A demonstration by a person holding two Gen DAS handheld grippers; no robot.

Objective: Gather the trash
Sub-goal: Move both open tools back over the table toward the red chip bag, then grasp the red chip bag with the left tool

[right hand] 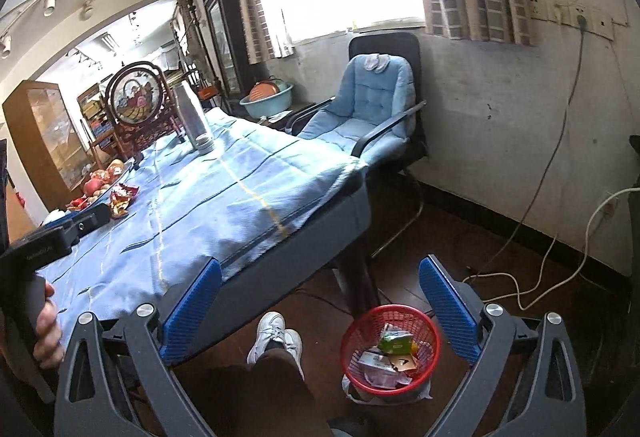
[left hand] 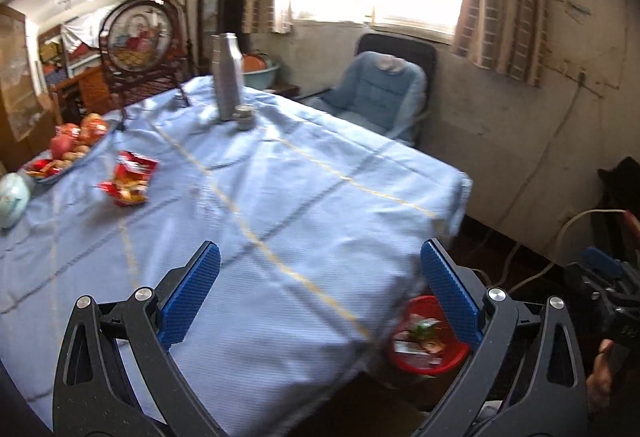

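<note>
At the bottom of the left wrist view, the left gripper (left hand: 320, 289) has its blue pads spread wide over the blue tablecloth (left hand: 280, 197), with nothing between them. At the bottom of the right wrist view, the right gripper (right hand: 320, 297) is equally wide and empty, hanging past the table's edge above the floor. Just beyond it, lower centre-right, a red mesh bin (right hand: 390, 347) on the floor already holds several wrappers; a white shoe (right hand: 274, 335) of the person stands beside it.

Farther off, at middle left of the left wrist view, a crumpled red snack wrapper (left hand: 130, 183) lies on the cloth, near a tray of fruit and snacks (left hand: 70, 149) at the far left. This wrapper looks like the next piece of trash. A good pick would probably approach low, with the jaws straddling the wrapper, and close on the crumpled bulk without pinching the cloth. A tall silver bottle (left hand: 228, 77) stands at the table's far end, well apart.
</note>
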